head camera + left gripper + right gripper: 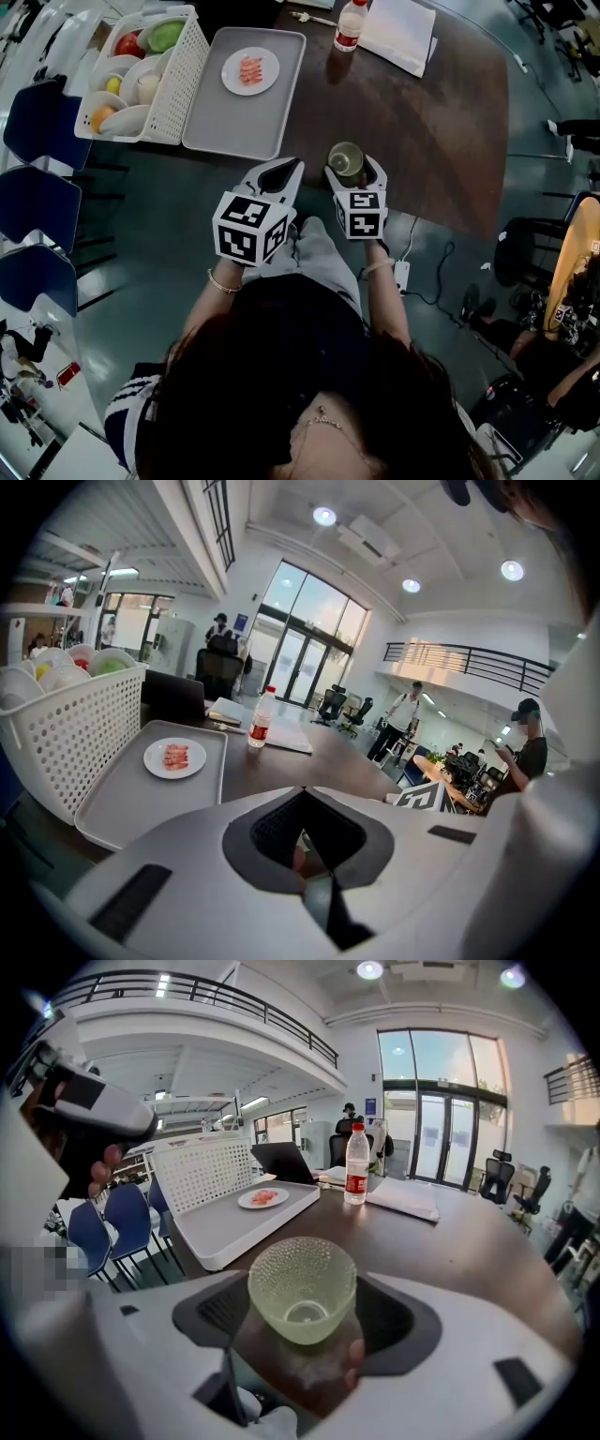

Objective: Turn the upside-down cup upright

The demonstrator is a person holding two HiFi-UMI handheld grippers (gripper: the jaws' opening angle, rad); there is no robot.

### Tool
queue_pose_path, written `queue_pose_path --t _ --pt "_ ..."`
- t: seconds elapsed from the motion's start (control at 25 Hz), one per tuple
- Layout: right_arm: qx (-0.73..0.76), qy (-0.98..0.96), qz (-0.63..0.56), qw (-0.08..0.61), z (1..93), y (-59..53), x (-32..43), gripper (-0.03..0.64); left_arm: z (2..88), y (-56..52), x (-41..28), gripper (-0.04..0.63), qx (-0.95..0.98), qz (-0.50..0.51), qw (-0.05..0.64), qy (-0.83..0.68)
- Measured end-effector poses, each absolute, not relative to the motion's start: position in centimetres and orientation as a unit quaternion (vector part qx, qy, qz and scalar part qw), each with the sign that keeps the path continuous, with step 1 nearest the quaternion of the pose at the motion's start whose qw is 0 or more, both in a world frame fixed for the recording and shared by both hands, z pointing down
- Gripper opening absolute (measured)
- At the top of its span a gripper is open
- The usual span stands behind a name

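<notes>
One plate (250, 70) on tray (225, 122), cup (345, 159) upright

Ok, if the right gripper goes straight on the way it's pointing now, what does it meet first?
The cup: it stands upright on the table, directly between the open jaws of the right gripper. Going on would probably just shove it along the table before anything else is reached.
</notes>
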State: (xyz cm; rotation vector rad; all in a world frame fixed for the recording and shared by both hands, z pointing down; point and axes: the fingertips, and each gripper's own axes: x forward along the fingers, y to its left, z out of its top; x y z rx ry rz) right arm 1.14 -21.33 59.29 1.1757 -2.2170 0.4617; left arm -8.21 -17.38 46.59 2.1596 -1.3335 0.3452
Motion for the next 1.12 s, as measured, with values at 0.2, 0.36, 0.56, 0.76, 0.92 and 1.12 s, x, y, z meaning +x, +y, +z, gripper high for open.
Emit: queue_pose_path --t 0.2,0.36,0.56,0.76,0.92,1.12 --pt "0.446 -0.829 0.175 0.288 59.3 -21.3 1.3 0.344 46.4 -17.3 -8.2 0.001 0.809 0.129 0.283 -0.498" --pt "0.452 -0.828 0.175 0.281 58.8 -21.4 1.7 0.344 46.0 -17.5 -8.4 0.0 0.81 0.127 0.278 -0.5" --pt "0.458 -0.83 0.172 0.269 57.8 -21.7 2.4 0.344 45.6 -17.6 -8.3 0.0 0.812 0.125 0.272 -0.501" --pt "0.465 -0.835 0.174 0.24 55.6 -21.9 2.8 0.344 45.0 -17.8 -8.0 0.002 0.817 0.121 0.264 -0.499" --pt "0.469 -0.84 0.175 0.209 53.0 -22.2 3.2 0.344 44.6 -18.0 -7.9 0.0 0.82 0.117 0.258 -0.498" --pt "0.476 -0.845 0.171 0.173 49.7 -22.4 4.0 0.344 43.9 -18.2 -7.6 0.002 0.824 0.113 0.25 -0.496"
